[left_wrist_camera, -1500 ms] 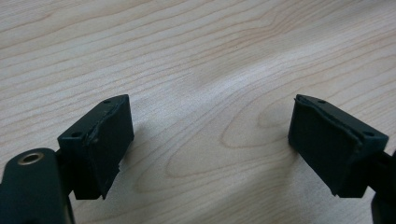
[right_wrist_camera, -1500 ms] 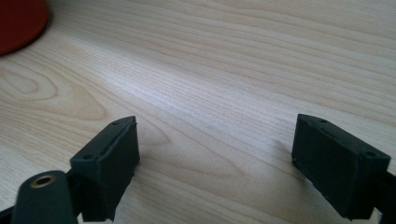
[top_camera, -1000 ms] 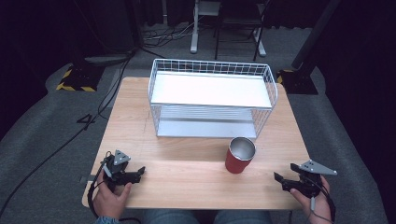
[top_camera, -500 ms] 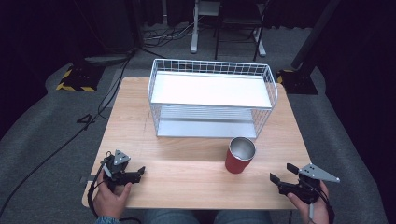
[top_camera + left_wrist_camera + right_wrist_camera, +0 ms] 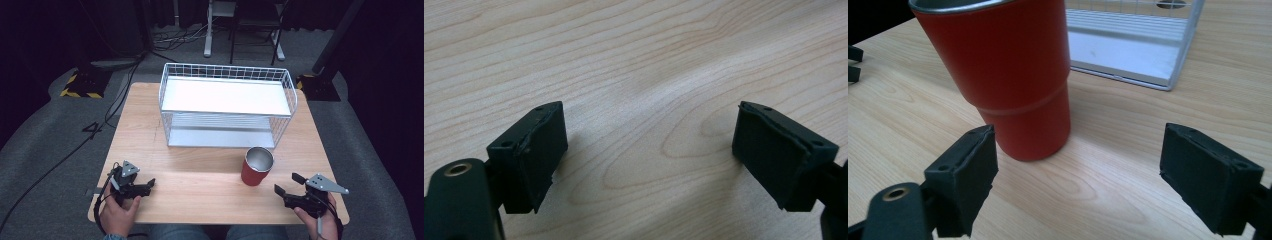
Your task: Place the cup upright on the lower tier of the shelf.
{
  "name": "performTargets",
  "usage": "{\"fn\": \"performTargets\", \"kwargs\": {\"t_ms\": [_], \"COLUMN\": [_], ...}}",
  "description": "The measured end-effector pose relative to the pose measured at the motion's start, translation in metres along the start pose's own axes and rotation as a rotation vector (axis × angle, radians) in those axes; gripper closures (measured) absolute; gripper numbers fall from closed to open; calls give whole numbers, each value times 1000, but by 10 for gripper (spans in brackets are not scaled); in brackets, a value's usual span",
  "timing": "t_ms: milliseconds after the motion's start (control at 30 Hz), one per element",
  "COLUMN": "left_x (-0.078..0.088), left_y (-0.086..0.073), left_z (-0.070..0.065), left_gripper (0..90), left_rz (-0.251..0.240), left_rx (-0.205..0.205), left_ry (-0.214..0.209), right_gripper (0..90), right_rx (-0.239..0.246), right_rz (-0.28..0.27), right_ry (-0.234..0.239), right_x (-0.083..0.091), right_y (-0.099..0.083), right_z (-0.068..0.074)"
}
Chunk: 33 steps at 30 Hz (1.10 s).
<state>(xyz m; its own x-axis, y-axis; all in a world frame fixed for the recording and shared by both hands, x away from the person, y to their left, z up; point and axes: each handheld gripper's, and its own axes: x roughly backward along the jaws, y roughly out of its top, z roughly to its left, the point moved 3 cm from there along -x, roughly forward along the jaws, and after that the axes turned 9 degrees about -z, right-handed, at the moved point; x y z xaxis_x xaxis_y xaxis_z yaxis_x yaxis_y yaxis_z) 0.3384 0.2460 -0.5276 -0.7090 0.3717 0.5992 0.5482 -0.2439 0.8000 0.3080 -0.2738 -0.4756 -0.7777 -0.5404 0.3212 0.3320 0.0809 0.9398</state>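
Observation:
A red metal cup (image 5: 257, 167) with a steel rim stands upright on the wooden table (image 5: 200, 170), just in front of the white wire rack (image 5: 227, 105). My right gripper (image 5: 289, 184) is open near the table's front right, its jaws pointing left toward the cup with a short gap between. In the right gripper view the cup (image 5: 1003, 75) rises just beyond the two black pads (image 5: 968, 175). My left gripper (image 5: 145, 186) rests open at the front left over bare wood, nothing between its pads (image 5: 536, 150).
The two-tier wire rack has white shelves and takes up the table's far half. Dark floor with cables (image 5: 75, 145) and a yellow-striped base (image 5: 80, 82) surrounds the table. A chair base (image 5: 240, 30) stands behind.
My right gripper has moved left and slightly forward toward the red cup. The left gripper has stayed put.

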Motion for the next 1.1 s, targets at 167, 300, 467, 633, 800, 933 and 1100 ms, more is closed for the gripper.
{"fn": "performTargets", "kwargs": {"t_ms": [167, 300, 467, 633, 800, 933, 1100], "left_x": [0, 0, 0, 0, 0, 0, 0], "left_y": [0, 0, 0, 0, 0, 0, 0], "left_z": [0, 0, 0, 0, 0, 0, 0], "left_gripper": [148, 148, 148, 148, 148, 148, 148], "left_rz": [0, 0, 0, 0, 0, 1, 0], "left_rx": [1, 1, 1, 0, 0, 0, 0], "left_ry": [2, 3, 3, 3, 3, 3, 3], "right_gripper": [159, 159, 159, 159, 159, 155, 154], "right_rx": [-1, 6, 3, 10, 8, 24, 31], "right_rz": [-3, -5, 4, -2, -6, -5, 6], "right_ry": [14, 28, 53, 68, 68, 56, 46], "right_x": [-10, -19, -38, -50, -61, -68, -79], "right_y": [1, -1, -8, -9, -11, -11, -12], "right_z": [7, 11, 20, 29, 34, 35, 34]}}
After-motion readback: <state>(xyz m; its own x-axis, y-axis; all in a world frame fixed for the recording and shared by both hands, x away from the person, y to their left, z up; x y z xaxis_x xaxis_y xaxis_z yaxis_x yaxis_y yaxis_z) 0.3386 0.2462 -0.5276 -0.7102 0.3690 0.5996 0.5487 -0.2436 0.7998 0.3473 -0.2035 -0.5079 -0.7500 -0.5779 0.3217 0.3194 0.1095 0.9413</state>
